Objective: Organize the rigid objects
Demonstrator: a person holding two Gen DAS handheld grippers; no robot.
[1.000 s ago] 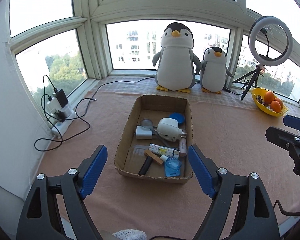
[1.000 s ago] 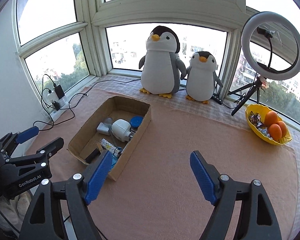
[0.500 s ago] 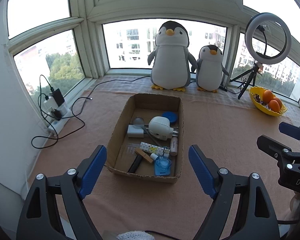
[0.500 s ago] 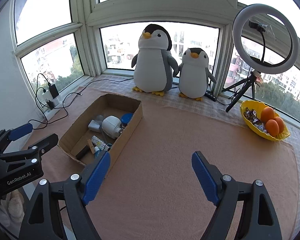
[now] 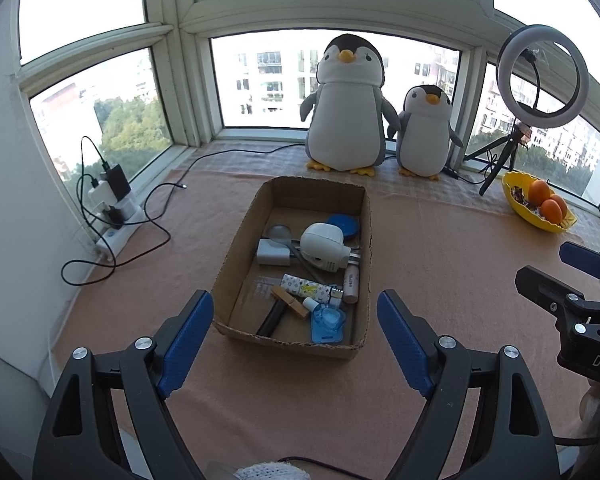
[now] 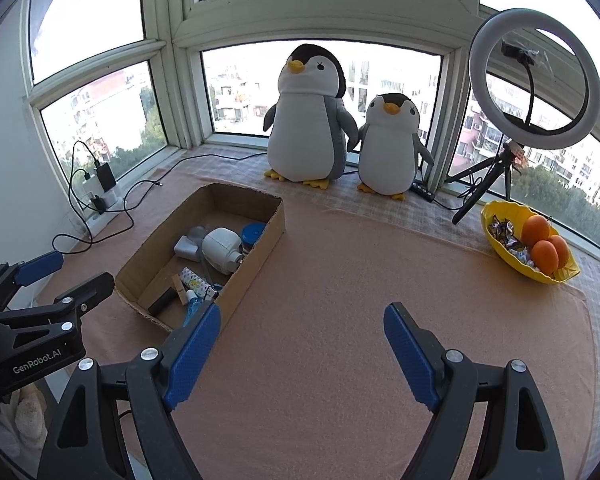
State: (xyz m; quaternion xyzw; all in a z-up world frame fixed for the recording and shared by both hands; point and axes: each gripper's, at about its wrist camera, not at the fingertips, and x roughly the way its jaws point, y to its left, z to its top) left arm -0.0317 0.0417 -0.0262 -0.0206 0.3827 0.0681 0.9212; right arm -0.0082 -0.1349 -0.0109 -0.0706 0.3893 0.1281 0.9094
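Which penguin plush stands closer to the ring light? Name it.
The smaller penguin, nearest the ring light. The bigger penguin stands on its far side, toward the cardboard box.

Both claws (image 5: 295, 336) (image 6: 302, 344) agape, empty.

Left wrist view: the camera sits behind the left gripper (image 5: 295, 344), looking forward and down along its fingers, with the cardboard box (image 5: 236, 280) straight ahead, just beyond the fingertips. Right wrist view: the camera sits behind the right gripper (image 6: 302, 350), facing likewise; the same box (image 6: 256, 256) lies ahead to its left. Both views share the box, the plush penguins (image 5: 346, 108), the ring light (image 6: 534, 80) and the yellow bowl (image 6: 496, 236); each also catches the other gripper at its edge.
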